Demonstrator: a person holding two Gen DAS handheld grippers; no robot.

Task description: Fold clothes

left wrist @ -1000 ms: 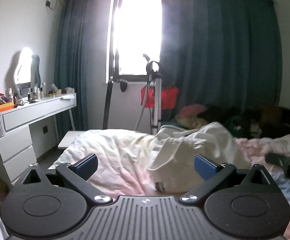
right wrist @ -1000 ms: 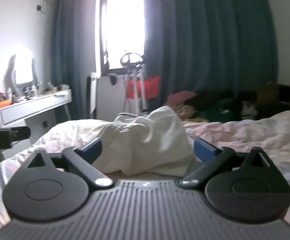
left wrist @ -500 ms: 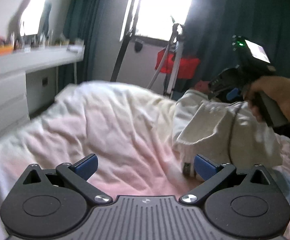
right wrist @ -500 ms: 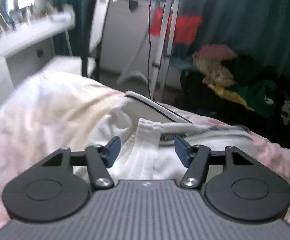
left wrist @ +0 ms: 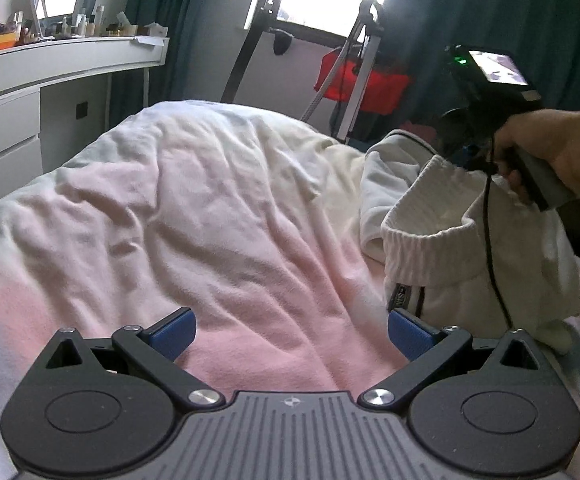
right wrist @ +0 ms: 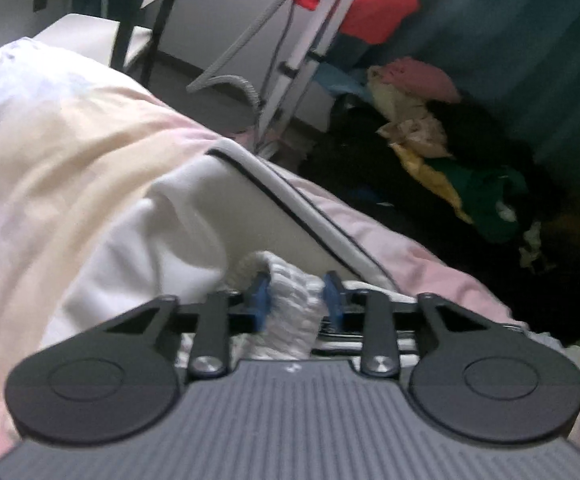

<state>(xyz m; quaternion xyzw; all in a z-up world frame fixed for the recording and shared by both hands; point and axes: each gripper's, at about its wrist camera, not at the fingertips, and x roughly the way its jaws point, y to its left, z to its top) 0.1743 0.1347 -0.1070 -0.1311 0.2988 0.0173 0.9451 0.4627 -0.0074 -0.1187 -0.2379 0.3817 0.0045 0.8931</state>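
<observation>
Garment: a white knitted garment with a ribbed hem and thin dark piping (left wrist: 442,240) lies crumpled on the right side of the bed, on a rumpled pink-and-cream duvet (left wrist: 218,216).
Right hand-held gripper: the right hand-held gripper (right wrist: 296,300) has just been closing, and its blue pads now pinch the ribbed white edge of the garment (right wrist: 290,304), which bunches up between them.
Left hand-held gripper: the left hand-held gripper (left wrist: 290,332) is spread wide above bare duvet, nothing between its pads; the garment's lower edge with a small label sits just beside its right pad.
Just changed: a second ago both tools faced the window with the garment ahead and out of reach; both have since dipped toward the bed, and the right one has swung across to the ribbed edge and clamped it.
Meaning for the task: the first grip looks made; judging from this, the left tool needs its own hold before the garment can be lifted and spread for folding.
Only in the left view: the person's hand (left wrist: 546,148) holding the right tool's handle, its lit screen and dangling black cable.
Only in the right view: the pinch itself, and a pile of coloured clothes (right wrist: 450,160) beyond the bed by the dark curtain.
</observation>
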